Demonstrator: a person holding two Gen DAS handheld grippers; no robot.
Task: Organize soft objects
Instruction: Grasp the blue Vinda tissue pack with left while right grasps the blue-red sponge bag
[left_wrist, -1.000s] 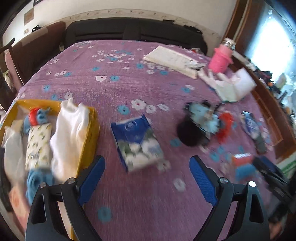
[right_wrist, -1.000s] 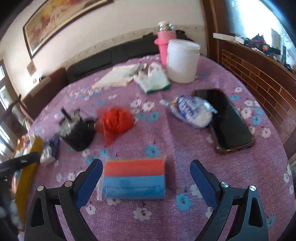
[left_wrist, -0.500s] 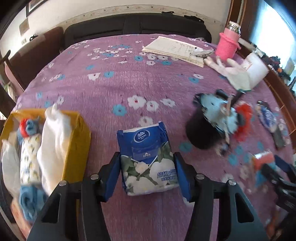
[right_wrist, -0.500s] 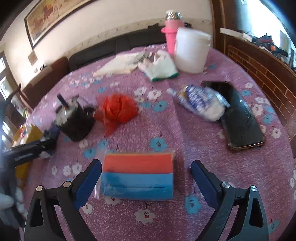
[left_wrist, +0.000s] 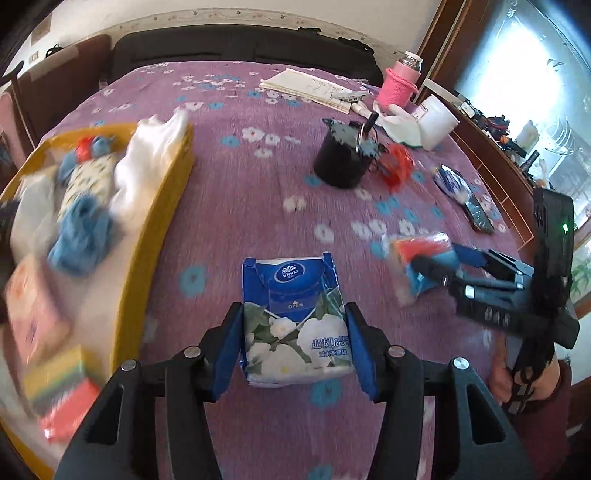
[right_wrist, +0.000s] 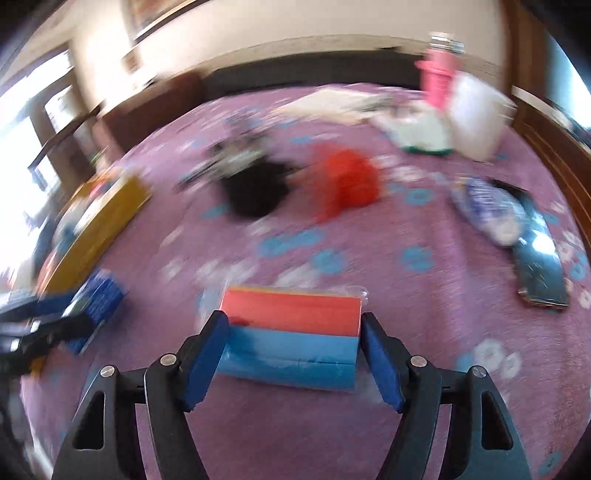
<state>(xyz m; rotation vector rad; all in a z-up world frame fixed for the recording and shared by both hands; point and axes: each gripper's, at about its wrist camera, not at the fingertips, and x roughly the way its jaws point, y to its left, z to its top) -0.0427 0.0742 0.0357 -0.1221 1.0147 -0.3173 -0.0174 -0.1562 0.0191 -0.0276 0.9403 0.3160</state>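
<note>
- Purple floral tabletop (left_wrist: 258, 110): yellow open cardboard box (left_wrist: 162, 206) of soft items at 9 o'clock in the left view.
- Blue-and-white soft tissue pack (left_wrist: 295, 317): a second ago loose, now clenched by left hand-held gripper (left_wrist: 295, 347), so ready to lift into the box.
- Red-and-blue bagged sponge block (right_wrist: 291, 339): right hand-held gripper (right_wrist: 293, 354) was wide, jaws now closing around it; contact unclear.

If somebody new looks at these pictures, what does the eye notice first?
First, the blue tissue pack clamped in the left gripper on the purple flowered tablecloth. Next, the red and blue sponge pack between the closing right gripper. At left sits the yellow box of soft things.
</note>
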